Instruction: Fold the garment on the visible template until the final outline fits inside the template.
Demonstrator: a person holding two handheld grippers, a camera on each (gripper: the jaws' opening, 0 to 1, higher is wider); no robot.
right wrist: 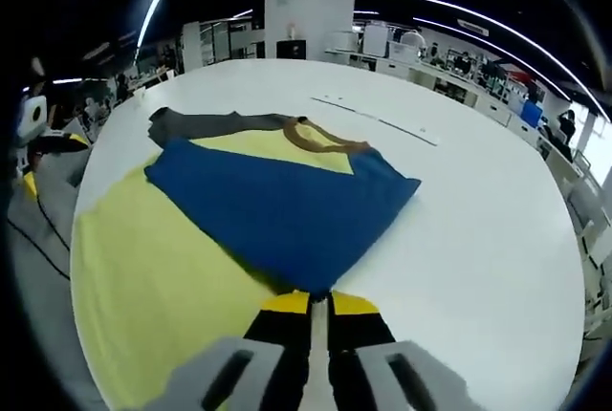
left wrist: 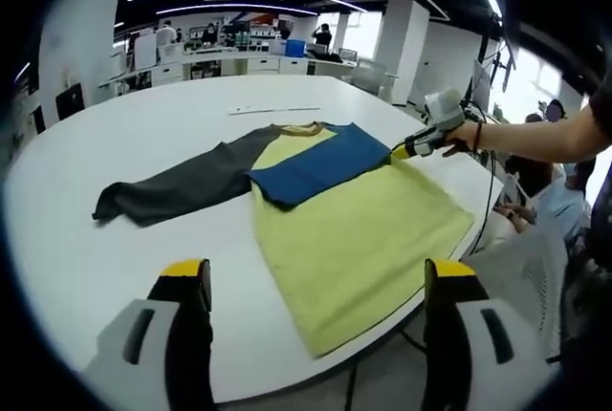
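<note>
the shirt (left wrist: pixel 354 229) lies flat on the white table (left wrist: pixel 143 143), near the table's edge closest to the person. its body is yellow, with a brown collar (left wrist: pixel 301 128) at the end farther from that edge. one sleeve is blue (left wrist: pixel 320 164) and is folded over the yellow body, so it covers the part just below the collar. the other sleeve is dark grey (left wrist: pixel 177 186) and is stretched out on the bare table, away from the body.

in the right gripper view the blue sleeve (right wrist: pixel 277 205) covers the middle of the shirt (right wrist: pixel 143 277), the collar (right wrist: pixel 320 136) is beyond it, and the grey sleeve (right wrist: pixel 196 124) is at the far side of the shirt. the right gripper (right wrist: pixel 318 304) has its yellow-tipped jaws pressed together on the edge of the blue sleeve, at the nearest point of the cloth. in the left gripper view the same gripper (left wrist: pixel 406 149) touches the shirt at the corner of the blue sleeve, held by a hand (left wrist: pixel 467 136).

the left gripper (left wrist: pixel 316 282) is above the shirt's lower end, at the table edge, and its jaws are wide apart with nothing between them.

on the table beyond the collar lies a thin pale strip (left wrist: pixel 273 110), well apart from the shirt. behind the table there are desks and people, too small to describe.
</note>
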